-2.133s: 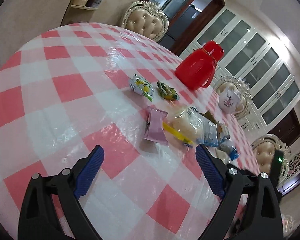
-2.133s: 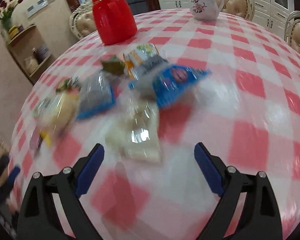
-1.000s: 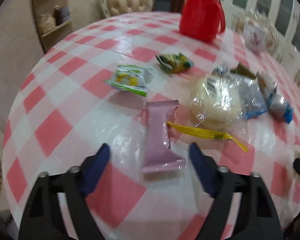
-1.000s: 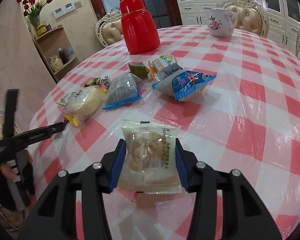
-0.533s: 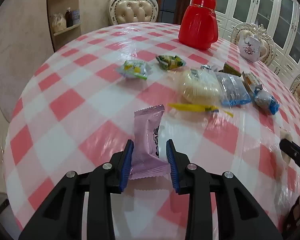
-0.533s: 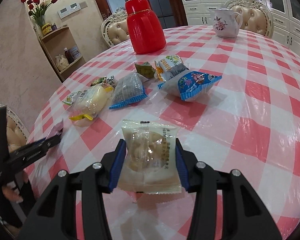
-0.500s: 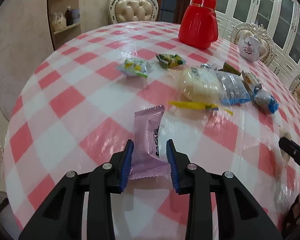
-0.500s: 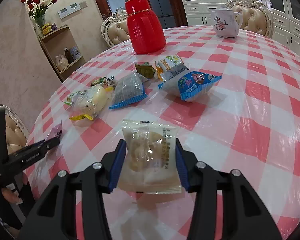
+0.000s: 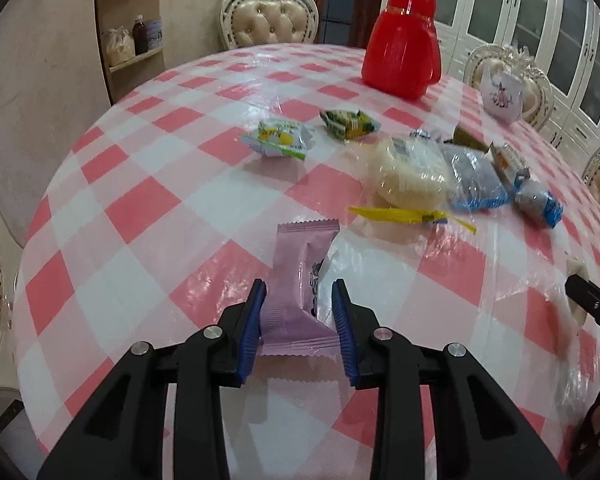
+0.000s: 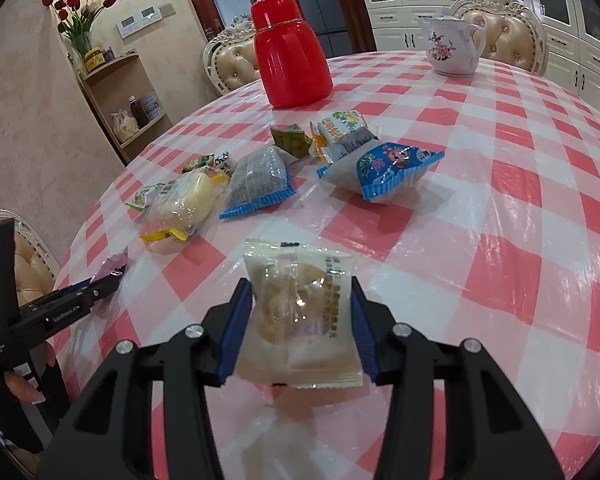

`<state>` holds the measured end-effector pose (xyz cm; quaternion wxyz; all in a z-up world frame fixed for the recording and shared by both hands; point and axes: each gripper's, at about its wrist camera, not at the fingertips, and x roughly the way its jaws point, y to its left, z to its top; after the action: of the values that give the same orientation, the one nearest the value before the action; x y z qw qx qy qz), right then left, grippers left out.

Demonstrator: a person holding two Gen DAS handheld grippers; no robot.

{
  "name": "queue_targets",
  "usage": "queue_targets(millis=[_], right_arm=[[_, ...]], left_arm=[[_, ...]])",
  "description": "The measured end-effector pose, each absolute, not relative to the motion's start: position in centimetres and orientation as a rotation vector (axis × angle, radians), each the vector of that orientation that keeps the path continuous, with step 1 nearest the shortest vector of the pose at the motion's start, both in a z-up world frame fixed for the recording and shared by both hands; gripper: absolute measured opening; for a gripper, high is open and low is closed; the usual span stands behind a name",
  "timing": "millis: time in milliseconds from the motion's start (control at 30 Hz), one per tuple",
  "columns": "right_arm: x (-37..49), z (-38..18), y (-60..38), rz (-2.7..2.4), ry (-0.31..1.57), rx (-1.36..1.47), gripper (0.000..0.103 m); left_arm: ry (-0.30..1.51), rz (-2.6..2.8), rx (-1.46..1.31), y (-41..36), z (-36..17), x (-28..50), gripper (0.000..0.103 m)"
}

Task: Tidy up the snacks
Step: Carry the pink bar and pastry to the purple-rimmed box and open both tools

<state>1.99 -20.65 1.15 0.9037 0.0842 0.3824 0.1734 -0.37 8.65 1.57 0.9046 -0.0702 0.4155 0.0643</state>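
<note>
My left gripper [image 9: 299,300] is shut on a pink snack packet [image 9: 300,288], lifted just above the checked tablecloth [image 9: 140,208]. My right gripper [image 10: 302,300] is shut on a clear packet with a pale pastry [image 10: 298,312]. The other snacks lie in a loose group further out: a yellow-green packet [image 9: 278,138], a green packet [image 9: 350,122], a pale bun in clear wrap [image 9: 410,172], a grey packet with blue edge [image 10: 260,182] and a blue cartoon packet [image 10: 384,170]. In the right wrist view the left gripper [image 10: 108,280] shows at the left edge with the pink packet [image 10: 112,264].
A red thermos jug [image 9: 400,40] and a white flowered teapot [image 10: 452,46] stand at the far side of the round table. Padded chairs [image 9: 270,20] ring the table. A wooden shelf [image 10: 128,100] with jars stands by the wall. A person's hand [image 10: 18,390] holds the left gripper's handle.
The left gripper closed on the pink packet and drew it back, a little off the table. The right gripper kept still with its pastry packet.
</note>
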Motion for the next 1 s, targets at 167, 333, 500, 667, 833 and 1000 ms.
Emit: queue_targets(millis=[167,333,500,667,833,1000], right_arm=[[2.1,1.0,-20.7,0.344,0.802,0.181,0.048],[2.3,0.9,-20.1,0.348,0.817,0.163,0.048],[2.3,0.9,-19.5,0.386,0.825,0.14,0.048],[-0.1,0.9,-18.0,0.422,0.887,0.164,0.048],[-5.1,1.8,-14.4,0.493,0.853,0.1,0.048],[-9.1,3.0,-13.5,0.504,0.813,0.037,0.048]], left_arm=[[0.833,0.143,-0.2,9.4,1.8,-0.9,0.031],[0.809,0.147,-0.251,9.6,1.9,-2.0,0.031],[0.758,0.127,-0.334,9.9,2.3,-4.2,0.032],[0.72,0.059,-0.389,9.9,2.7,-6.9,0.032],[0.728,0.005,-0.421,9.8,2.4,-8.6,0.032],[0.729,-0.043,-0.381,8.4,2.2,-10.8,0.032]])
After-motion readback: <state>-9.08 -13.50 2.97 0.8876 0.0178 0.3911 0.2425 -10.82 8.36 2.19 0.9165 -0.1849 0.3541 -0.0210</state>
